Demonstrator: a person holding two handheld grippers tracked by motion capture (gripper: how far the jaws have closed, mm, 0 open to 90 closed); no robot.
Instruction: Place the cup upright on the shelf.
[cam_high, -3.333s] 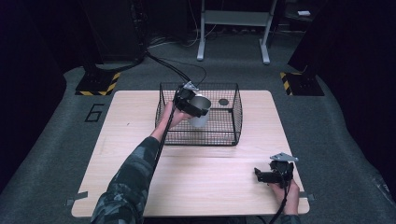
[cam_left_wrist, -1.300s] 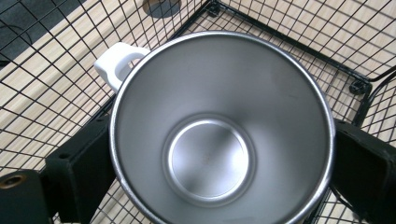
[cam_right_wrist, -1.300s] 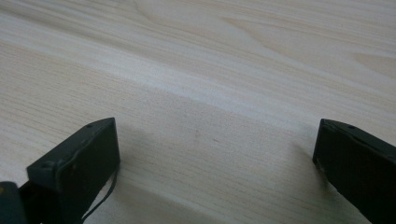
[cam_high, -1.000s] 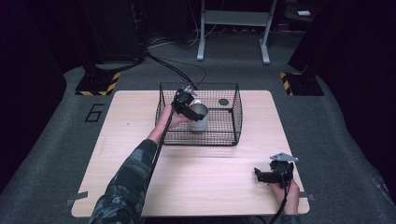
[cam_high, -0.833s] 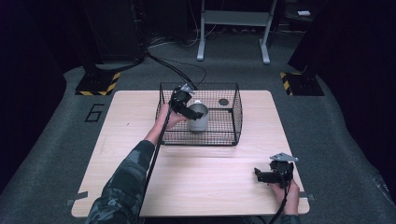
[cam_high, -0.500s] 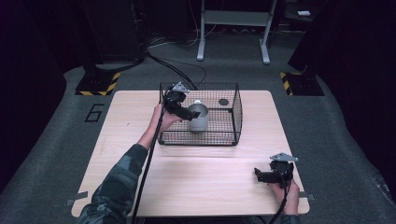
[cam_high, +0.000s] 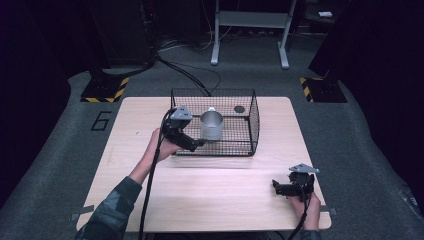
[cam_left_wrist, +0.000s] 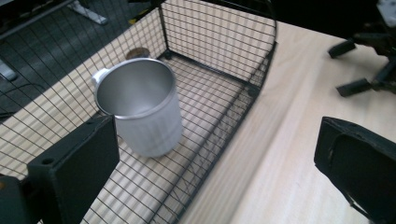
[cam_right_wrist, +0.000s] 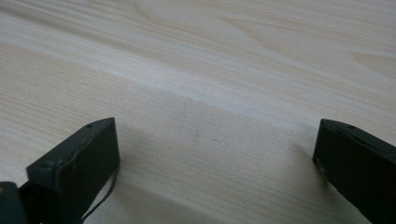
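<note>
A light wooden table (cam_high: 210, 200) stands on grey carpet (cam_high: 370, 150). A small dark round object (cam_high: 239, 109) lies in the far right corner of the wire enclosure. Beyond the table, a pale metal stand (cam_high: 250, 30) and black cables (cam_high: 190, 75) cross the floor. Yellow-and-black striped bases (cam_high: 105, 90) flank both sides, and a painted numeral six (cam_high: 101, 120) marks the carpet.

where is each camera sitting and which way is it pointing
High view: fixed above the person's side, looking forward and down on the wooden table; both forearms, left gripper and right gripper show.
Left gripper view: rides the left gripper, looks between its open jaws at the metal cup standing upright in the wire basket.
Right gripper view: rides the right gripper, looks down between its open jaws at bare tabletop.
Shared: high view and left gripper view both show cup, basket and right gripper.
</note>
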